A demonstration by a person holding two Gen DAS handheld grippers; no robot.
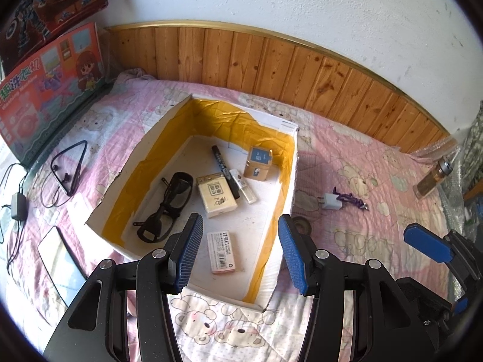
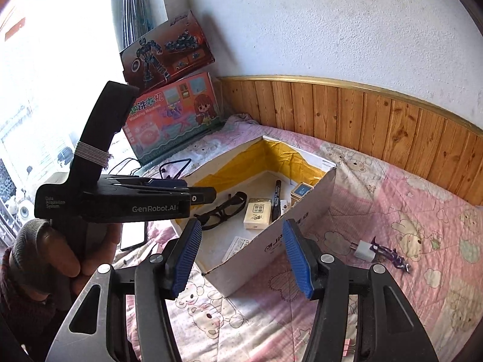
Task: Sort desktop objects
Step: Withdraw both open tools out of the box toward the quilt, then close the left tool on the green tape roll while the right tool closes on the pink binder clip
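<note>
A white cardboard box (image 1: 142,163) with yellow tape on its walls sits on the pink quilt; it also shows in the right wrist view (image 2: 305,211). Inside lie black glasses (image 1: 169,205), a tissue pack (image 1: 215,196), a black marker (image 1: 225,170), a small white stick (image 1: 243,185), a tan tin (image 1: 258,163) and a staples box (image 1: 223,252). My left gripper (image 1: 240,256) is open and empty above the box's near end. My right gripper (image 2: 241,259) is open and empty over the box's near right wall. A white charger (image 1: 330,202) with a purple cord (image 1: 351,199) lies right of the box.
Black earphones (image 1: 68,169), a power adapter (image 1: 18,206) and a phone (image 1: 59,264) lie left of the box. Two toy boxes (image 1: 51,90) lean at the far left. A glass bottle (image 1: 431,178) lies at the far right. A wooden panel (image 1: 271,63) backs the bed.
</note>
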